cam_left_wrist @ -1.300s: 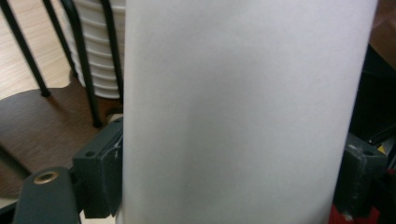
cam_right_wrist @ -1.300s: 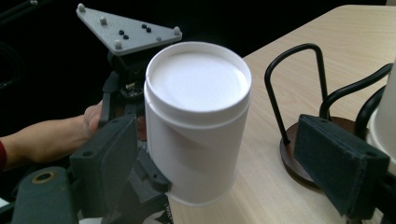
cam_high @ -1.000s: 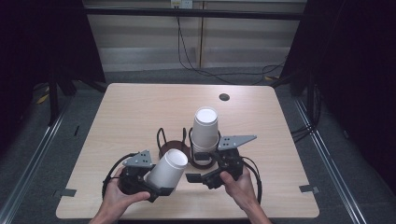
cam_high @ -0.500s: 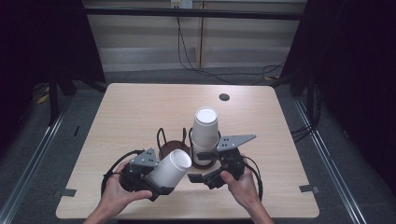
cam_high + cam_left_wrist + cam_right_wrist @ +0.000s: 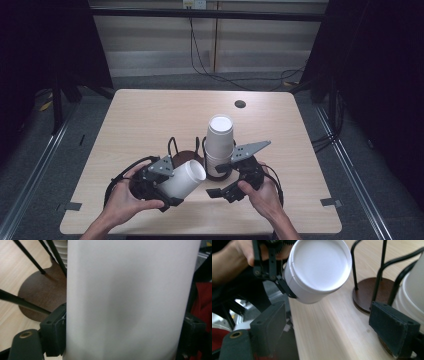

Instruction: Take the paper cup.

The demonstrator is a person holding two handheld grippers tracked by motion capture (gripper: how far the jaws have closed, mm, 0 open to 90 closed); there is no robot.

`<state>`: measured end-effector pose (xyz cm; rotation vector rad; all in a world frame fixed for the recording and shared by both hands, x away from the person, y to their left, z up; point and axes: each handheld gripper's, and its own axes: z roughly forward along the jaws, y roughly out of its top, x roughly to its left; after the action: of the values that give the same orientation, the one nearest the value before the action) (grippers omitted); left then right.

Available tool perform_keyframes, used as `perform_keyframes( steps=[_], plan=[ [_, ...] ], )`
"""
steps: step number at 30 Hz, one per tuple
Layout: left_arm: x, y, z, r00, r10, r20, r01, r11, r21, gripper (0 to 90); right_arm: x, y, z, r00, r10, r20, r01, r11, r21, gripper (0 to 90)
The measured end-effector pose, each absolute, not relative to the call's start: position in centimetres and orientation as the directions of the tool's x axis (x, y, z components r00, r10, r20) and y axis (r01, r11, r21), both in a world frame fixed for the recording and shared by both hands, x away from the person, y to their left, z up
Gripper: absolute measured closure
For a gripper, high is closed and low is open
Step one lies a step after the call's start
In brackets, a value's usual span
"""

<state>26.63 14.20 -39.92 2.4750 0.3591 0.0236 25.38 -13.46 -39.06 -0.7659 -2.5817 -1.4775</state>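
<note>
A white paper cup lies on its side in my left gripper, which is shut on it, the cup's closed base pointing right. In the left gripper view the cup wall spans both pads. A black wire holder with brown round bases stands mid-table, just behind the cup. Its right slot carries a stack of upturned white cups. My right gripper stands open at the front of that stack, with bare table between its jaws. Its view shows the held cup's base.
A small dark round hole sits near the table's far edge. Cables run over the floor behind the table. Bare wood spreads across the far half of the table and to both sides.
The left hand has shifted the held cup slightly right, toward the holder, and laid it flatter. The right gripper and the cup stack have stayed put.
</note>
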Motion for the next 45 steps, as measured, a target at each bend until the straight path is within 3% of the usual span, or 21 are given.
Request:
perform_keyframes(
  steps=[12,21,30,45],
  plan=[
    [26.4,13.2,-40.8,0.975,0.222,-0.024,0.209,-0.866,0.454,16.9,25.8,-12.6,-40.4,-0.897,0.349,0.272,0.432,0.563,0.704,18.8],
    [26.8,12.1,-41.1,0.98,0.197,-0.022,0.188,-0.893,0.409,17.4,26.7,-12.1,-40.9,-0.9,0.291,0.324,0.435,0.64,0.634,18.0],
    [25.8,11.0,-42.2,0.989,0.148,-0.017,0.145,-0.932,0.332,17.3,26.4,-11.4,-41.7,-0.917,0.294,0.271,0.399,0.69,0.604,14.9],
    [24.9,9.7,-42.2,0.996,0.087,-0.017,0.088,-0.946,0.312,17.2,26.3,-9.8,-42.4,-0.906,0.232,0.355,0.4,0.746,0.532,15.1]
  ],
)
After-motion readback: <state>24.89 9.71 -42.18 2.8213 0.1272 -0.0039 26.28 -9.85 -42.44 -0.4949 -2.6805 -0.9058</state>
